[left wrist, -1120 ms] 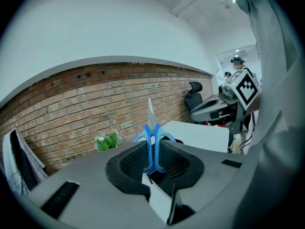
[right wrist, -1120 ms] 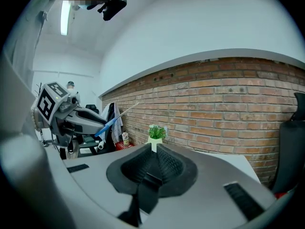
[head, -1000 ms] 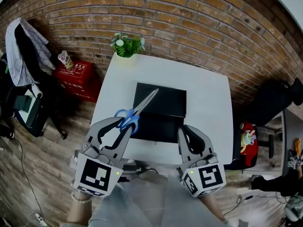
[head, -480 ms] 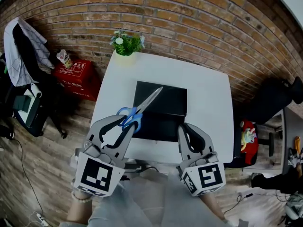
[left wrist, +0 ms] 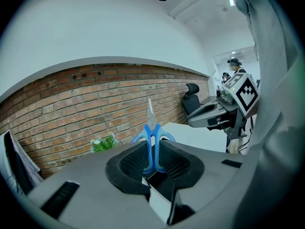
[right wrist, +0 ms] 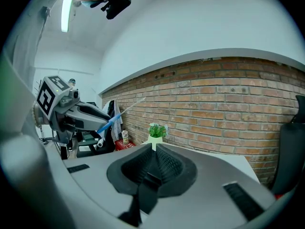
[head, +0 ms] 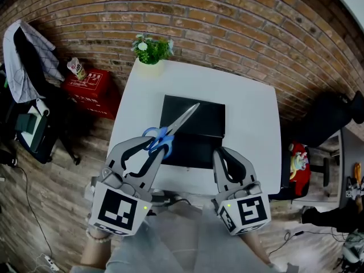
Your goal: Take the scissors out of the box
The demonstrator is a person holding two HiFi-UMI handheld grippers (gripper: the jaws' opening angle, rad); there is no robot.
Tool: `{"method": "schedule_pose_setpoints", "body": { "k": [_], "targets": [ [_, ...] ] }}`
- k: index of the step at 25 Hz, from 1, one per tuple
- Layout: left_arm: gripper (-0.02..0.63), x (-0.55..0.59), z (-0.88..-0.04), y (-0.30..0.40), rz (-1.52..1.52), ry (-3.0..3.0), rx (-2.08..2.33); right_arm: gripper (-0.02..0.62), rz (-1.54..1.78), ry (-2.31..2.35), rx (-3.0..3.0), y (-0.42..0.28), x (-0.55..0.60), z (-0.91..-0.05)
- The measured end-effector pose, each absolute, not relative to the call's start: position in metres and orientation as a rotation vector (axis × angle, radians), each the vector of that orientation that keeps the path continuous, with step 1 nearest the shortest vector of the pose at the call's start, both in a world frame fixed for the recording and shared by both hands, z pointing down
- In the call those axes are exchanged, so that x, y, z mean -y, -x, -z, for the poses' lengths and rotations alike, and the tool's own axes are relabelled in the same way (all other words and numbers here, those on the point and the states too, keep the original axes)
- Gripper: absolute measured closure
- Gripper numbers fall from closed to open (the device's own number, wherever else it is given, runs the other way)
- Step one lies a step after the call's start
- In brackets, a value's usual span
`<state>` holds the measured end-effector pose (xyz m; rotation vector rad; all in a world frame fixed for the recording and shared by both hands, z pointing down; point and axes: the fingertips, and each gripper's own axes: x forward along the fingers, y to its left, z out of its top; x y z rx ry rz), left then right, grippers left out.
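Note:
My left gripper [head: 154, 147] is shut on the blue handles of the scissors [head: 170, 128], and it holds them in the air above the near left part of the black box [head: 199, 131]. The silver blades point up and away over the box. In the left gripper view the scissors [left wrist: 152, 136] stand upright between the pads of the left gripper [left wrist: 153, 150]. My right gripper [head: 219, 154] hovers near the box's front right corner, jaws shut with nothing in them. The right gripper view shows its pads [right wrist: 164, 162] meeting, and the scissors [right wrist: 118, 114] off to the left.
The box lies on a white table [head: 250, 112] against a brick wall. A small potted plant [head: 152, 50] stands at the table's far left corner. A red case [head: 88, 87] and an office chair [head: 25, 67] stand on the floor to the left.

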<state>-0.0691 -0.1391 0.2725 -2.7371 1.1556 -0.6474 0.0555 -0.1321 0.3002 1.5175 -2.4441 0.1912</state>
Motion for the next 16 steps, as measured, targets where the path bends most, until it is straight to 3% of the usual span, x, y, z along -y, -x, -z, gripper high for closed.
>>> {"method": "schedule_pose_setpoints", "body": {
  "k": [16],
  "targets": [
    [0.509, 0.1401, -0.274, 0.0646, 0.668, 2.73, -1.135, 0.54, -0.189, -1.491, 2.442, -0.0529, 0.134, -0.3044]
  ]
}}
